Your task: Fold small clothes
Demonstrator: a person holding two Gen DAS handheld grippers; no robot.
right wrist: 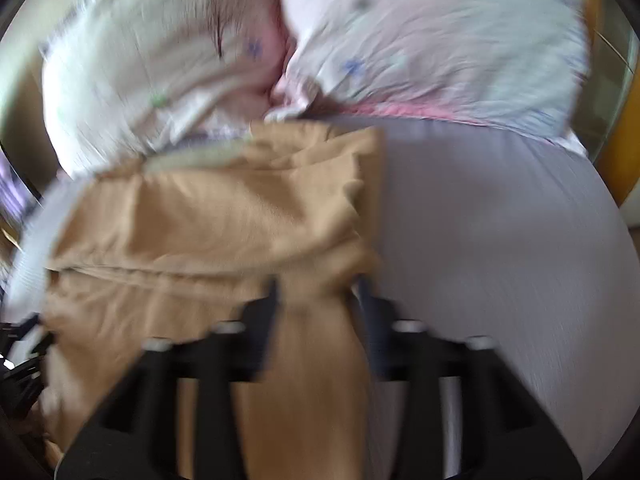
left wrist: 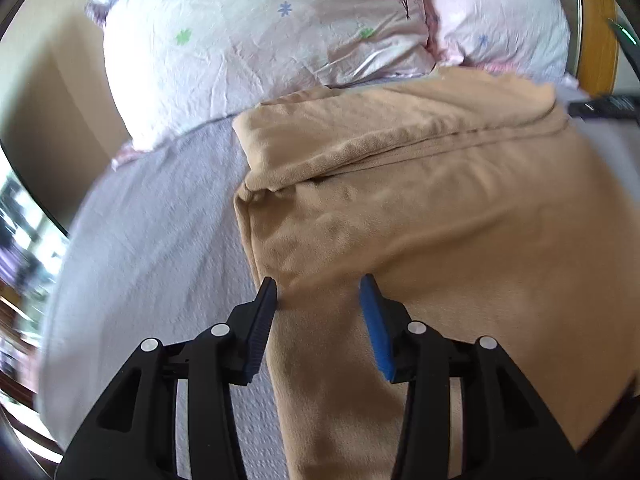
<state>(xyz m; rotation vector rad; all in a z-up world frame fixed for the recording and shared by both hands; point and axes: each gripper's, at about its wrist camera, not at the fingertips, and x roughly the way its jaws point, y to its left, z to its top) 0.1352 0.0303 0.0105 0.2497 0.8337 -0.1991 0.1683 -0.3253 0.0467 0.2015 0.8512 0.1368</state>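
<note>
A tan fleece garment (left wrist: 400, 184) lies partly folded on the lilac bed sheet (left wrist: 160, 220). My left gripper (left wrist: 318, 292) stands at its near left corner; the jaws are apart with tan cloth running between them. In the blurred right wrist view the same garment (right wrist: 224, 208) spreads to the left, and my right gripper (right wrist: 318, 292) has a bunched strip of it between its fingers at the garment's right edge. Whether either gripper pinches the cloth is not clear.
Two pale floral pillows (left wrist: 260, 36) (right wrist: 432, 40) lie at the head of the bed, just beyond the garment. A dark remote-like object (left wrist: 600, 106) lies at the right. A wooden headboard (left wrist: 596, 40) stands behind. Bare sheet (right wrist: 500, 240) extends right.
</note>
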